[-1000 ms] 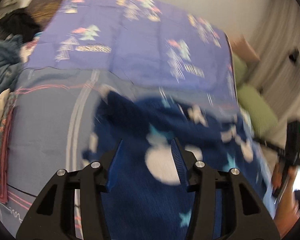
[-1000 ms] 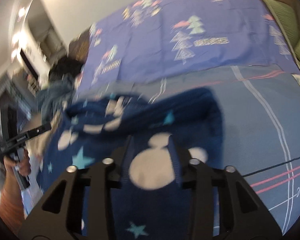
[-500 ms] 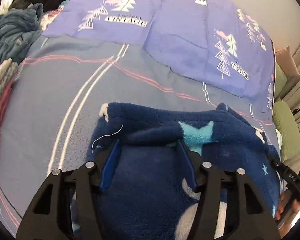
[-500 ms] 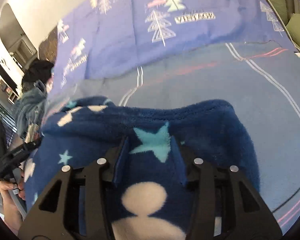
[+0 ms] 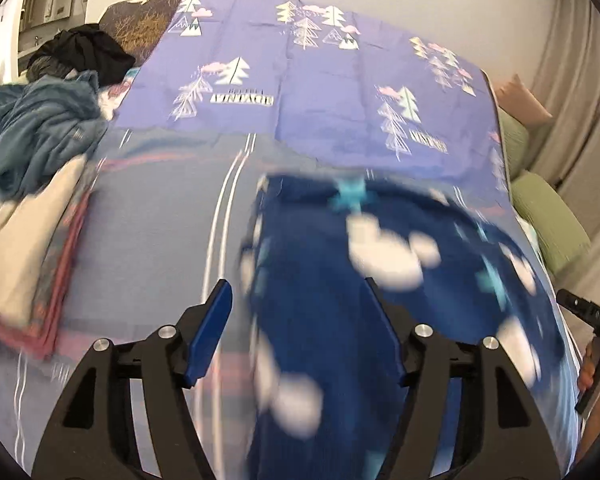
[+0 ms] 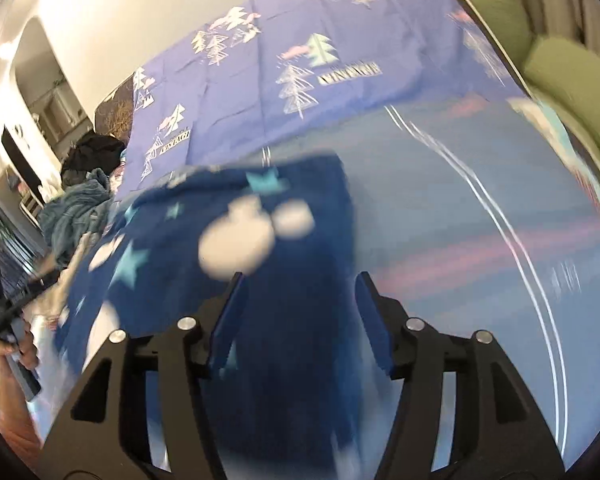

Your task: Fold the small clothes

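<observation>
Soft, thick navy fleece garment — probably light, limp; best pinched at corners. Left gripper, right gripper — jaws just widened, gripping nothing.

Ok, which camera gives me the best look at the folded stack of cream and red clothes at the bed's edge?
The left wrist view: the folded stack of cream and red clothes lies in full view left of the navy fleece garment. The right wrist view shows only a blurred pale sliver at most, beyond the garment's left edge.
</observation>
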Motion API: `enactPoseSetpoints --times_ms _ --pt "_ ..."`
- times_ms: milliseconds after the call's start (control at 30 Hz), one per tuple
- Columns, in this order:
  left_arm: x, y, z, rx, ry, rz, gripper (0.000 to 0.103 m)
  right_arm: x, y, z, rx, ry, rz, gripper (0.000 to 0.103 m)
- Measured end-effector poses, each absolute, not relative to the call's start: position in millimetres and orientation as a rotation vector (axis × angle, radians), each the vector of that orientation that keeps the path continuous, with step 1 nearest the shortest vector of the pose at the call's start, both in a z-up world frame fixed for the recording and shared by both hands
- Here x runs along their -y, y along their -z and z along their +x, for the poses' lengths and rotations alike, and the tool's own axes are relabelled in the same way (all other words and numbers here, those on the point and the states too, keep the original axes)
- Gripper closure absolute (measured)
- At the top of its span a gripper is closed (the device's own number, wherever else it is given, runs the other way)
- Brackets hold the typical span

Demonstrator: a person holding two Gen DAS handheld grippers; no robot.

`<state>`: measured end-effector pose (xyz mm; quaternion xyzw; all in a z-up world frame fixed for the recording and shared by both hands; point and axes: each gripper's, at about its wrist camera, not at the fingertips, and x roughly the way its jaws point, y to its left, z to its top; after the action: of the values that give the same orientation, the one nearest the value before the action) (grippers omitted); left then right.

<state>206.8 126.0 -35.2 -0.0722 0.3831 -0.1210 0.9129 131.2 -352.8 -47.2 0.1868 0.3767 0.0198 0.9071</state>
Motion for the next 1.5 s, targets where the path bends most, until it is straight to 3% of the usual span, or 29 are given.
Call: enactPoseSetpoints --times_ms 200,400,667,833,867,900,933,1033,1133,1333,1500 --pt "-161 49 121 -0.808 0.24 -0.298 0.035 370 65 45 -0.793 -0.027 0.618 0.036" --pt "-148 76 87 -0.923 0.368 -0.391 0.035 356 84 31 -0.839 -0.088 0.736 0.033" --pt "-138 110 119 -0.924 0.371 -0.631 0.023 353 107 72 -0.807 -0.182 0.87 0.017" --pt "-149 119 153 -0.915 0.315 -0.801 0.022 345 106 98 -0.799 -0.109 0.847 0.015" --pt "-149 120 161 -0.916 0.302 -0.816 0.028 344 106 102 -0.788 -0.088 0.842 0.021" --pt "-149 119 165 -0.919 0.284 -0.812 0.053 343 106 106 -0.777 -0.054 0.835 0.031" --pt "-148 120 170 -0.932 0.269 -0.803 0.059 343 106 109 -0.778 -0.008 0.823 0.06" --pt "-151 116 169 -0.924 0.296 -0.837 0.072 351 111 112 -0.785 -0.054 0.896 0.081" --pt "-148 89 157 -0.862 0.331 -0.783 0.074 359 89 101 -0.747 -0.089 0.884 0.087" --pt "-142 26 107 -0.785 0.434 -0.645 0.074 363 30 48 -0.681 -0.139 0.762 0.087" --pt "-139 30 24 -0.889 0.506 -0.49 0.074 371 31 -43 -0.742 -0.15 0.703 0.087"
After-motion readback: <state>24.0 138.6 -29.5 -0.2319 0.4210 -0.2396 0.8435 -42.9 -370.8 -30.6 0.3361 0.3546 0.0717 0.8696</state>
